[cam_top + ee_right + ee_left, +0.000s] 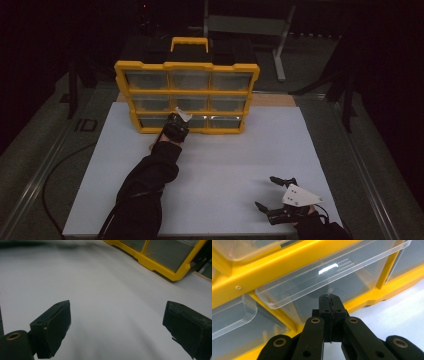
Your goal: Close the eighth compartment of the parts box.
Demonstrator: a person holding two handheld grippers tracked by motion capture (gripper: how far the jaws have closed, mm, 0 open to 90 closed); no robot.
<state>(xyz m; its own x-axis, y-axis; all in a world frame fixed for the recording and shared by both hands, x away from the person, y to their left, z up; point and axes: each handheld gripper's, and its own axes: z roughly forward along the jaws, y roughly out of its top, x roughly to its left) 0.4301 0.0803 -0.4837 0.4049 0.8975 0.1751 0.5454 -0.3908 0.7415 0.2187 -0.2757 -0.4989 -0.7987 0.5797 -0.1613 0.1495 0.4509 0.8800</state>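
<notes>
A yellow organizer (187,95) with a black top and a yellow carry handle (189,43) stands upright at the far edge of a white board (225,160). Its front shows three rows of three clear plastic drawers. No brand name or label can be read on it; the only mark is a few short raised ribs moulded into the lip of one drawer, seen in the left gripper view.

The left gripper (176,126) is right at the organizer's bottom row, in front of the middle drawer (329,282), close to its left side. In the left gripper view its jaws are pressed together with no gap, their tips (329,301) just under that drawer's overhanging clear lip. Whether anything is pinched between them cannot be told. A dark sleeve (145,185) runs back from this gripper toward the near edge of the board.

The right gripper (276,192) is well apart from the organizer, near the board's near right corner, with its grey three-cornered plate (298,196) on top. Its jaws stand wide apart with nothing between them; bare white board lies under them in the right gripper view (117,322), the organizer's lower corner beyond.

On the grey floor left of the board, the letters "ID" (86,124) can be read.
</notes>
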